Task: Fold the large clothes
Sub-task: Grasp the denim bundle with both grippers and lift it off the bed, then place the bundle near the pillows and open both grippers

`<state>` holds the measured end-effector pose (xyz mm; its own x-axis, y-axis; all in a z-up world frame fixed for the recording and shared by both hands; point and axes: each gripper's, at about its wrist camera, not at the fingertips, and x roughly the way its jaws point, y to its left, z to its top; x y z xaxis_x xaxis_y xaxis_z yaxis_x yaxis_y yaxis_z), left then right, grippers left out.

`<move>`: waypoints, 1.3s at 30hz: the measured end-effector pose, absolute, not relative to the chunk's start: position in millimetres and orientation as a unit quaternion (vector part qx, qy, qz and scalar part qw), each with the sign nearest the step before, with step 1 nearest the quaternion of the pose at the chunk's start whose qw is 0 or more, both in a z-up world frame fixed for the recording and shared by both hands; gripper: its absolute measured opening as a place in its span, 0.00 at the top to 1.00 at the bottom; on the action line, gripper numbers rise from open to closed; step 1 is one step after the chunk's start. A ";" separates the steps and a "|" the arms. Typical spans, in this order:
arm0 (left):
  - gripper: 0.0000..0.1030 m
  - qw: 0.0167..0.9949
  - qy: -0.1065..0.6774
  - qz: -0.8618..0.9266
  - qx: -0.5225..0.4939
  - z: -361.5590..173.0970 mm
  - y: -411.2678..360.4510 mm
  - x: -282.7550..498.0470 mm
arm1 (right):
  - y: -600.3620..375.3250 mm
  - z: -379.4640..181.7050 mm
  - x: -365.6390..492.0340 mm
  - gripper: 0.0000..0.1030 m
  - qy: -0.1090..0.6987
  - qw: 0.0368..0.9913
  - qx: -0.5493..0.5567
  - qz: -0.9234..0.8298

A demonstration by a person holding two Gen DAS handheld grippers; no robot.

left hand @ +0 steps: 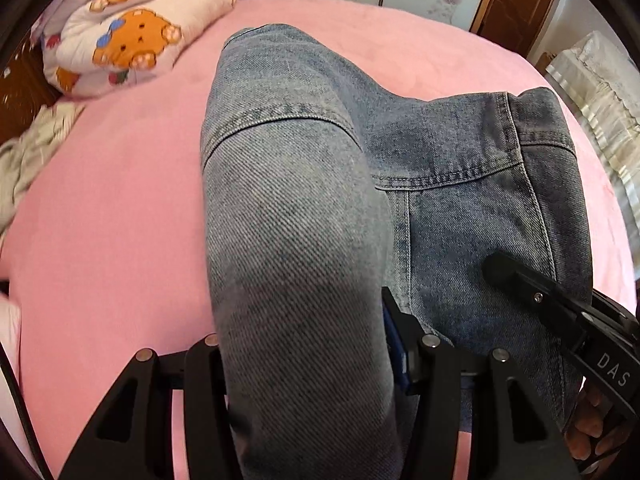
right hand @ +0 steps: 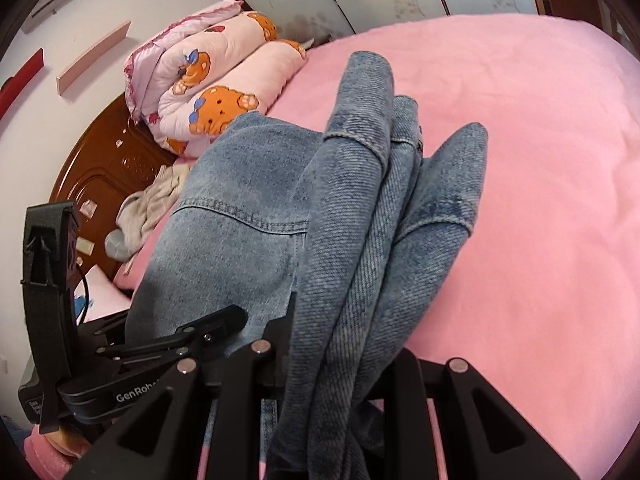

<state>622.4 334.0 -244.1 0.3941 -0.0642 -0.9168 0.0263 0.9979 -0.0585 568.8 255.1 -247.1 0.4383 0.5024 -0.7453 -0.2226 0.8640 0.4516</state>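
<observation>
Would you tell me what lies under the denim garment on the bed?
Pink bedsheet shows all around the denim garment; whatever lies directly beneath the cloth is covered.

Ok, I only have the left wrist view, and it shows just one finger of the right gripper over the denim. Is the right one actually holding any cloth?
Observer: Yes. In the right wrist view the denim garment passes between the right gripper's fingers.
Operator: One layer or several?
Observer: Several. Three bunched folds stick forward side by side over the pink bed.
Operator: And how does my left gripper look from that side?
Observer: The left gripper sits at the broad, paler panel, left of those folds, with one finger lying on top of it.
</observation>
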 end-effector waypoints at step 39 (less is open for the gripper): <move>0.02 0.854 0.505 0.100 -0.074 -346.8 416.5 603.4 | 136.8 -345.2 559.1 0.55 0.532 0.798 0.158 0.234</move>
